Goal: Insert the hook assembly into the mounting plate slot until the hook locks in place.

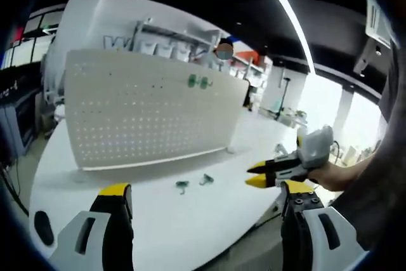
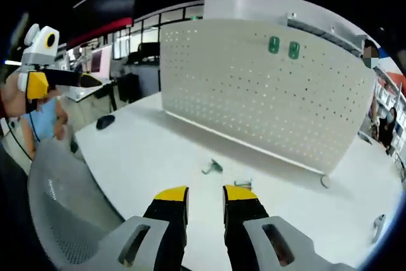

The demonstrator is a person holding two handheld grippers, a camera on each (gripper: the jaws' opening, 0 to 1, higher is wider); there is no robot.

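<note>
In the left gripper view, the left gripper was held above the near edge of the white surface, its jaws set wide apart with nothing between them. Beyond it, the perforated mounting plate stood upright on the surface, and two green hooks were already seated near its upper edge. Two loose hooks lay on the surface just in front of the plate. The right gripper was seen entering from the right, held in a hand.

In the right gripper view, the right gripper was held with a narrow gap between its jaws, nothing gripped. The loose hooks lay just beyond its tips.

The task was judged to be at an early stage: neither loose hook had been picked up, and both pickup and insertion remained.
</note>
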